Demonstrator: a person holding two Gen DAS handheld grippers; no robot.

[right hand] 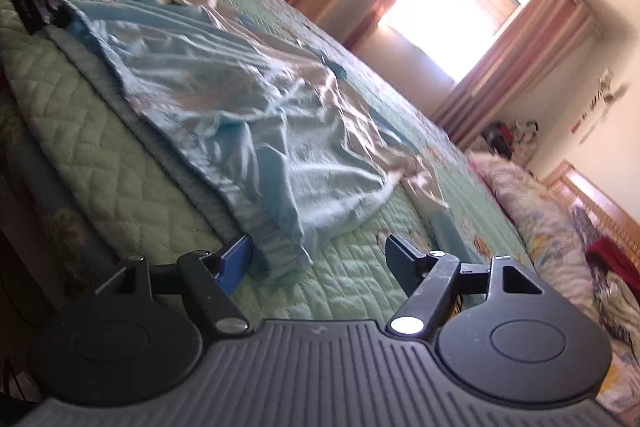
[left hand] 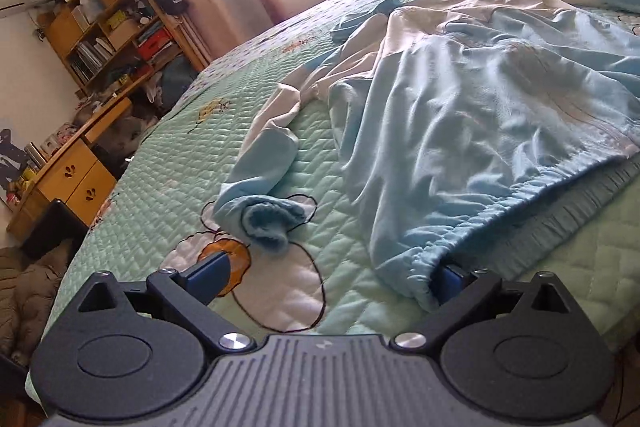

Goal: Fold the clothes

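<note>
Left of the light-blue garment (left hand: 460,115), your left gripper (left hand: 332,277) stood wide open, holding nothing; its right finger (left hand: 450,283) was tucked under the garment's elastic hem (left hand: 520,187), and whether it touched the cloth you could not tell. A rolled sleeve cuff (left hand: 264,227) lay just beyond the gap, on bare green quilt (left hand: 168,163). The garment lay crumpled across that quilt, its far side cut off by the frame. At the garment's opposite hem corner (right hand: 280,251), your right gripper (right hand: 316,255) also stood wide open, gripping nothing, its left finger (right hand: 236,259) just beside the cloth. Beyond the garment, open quilt ran to the floral pillow (right hand: 532,211).
</note>
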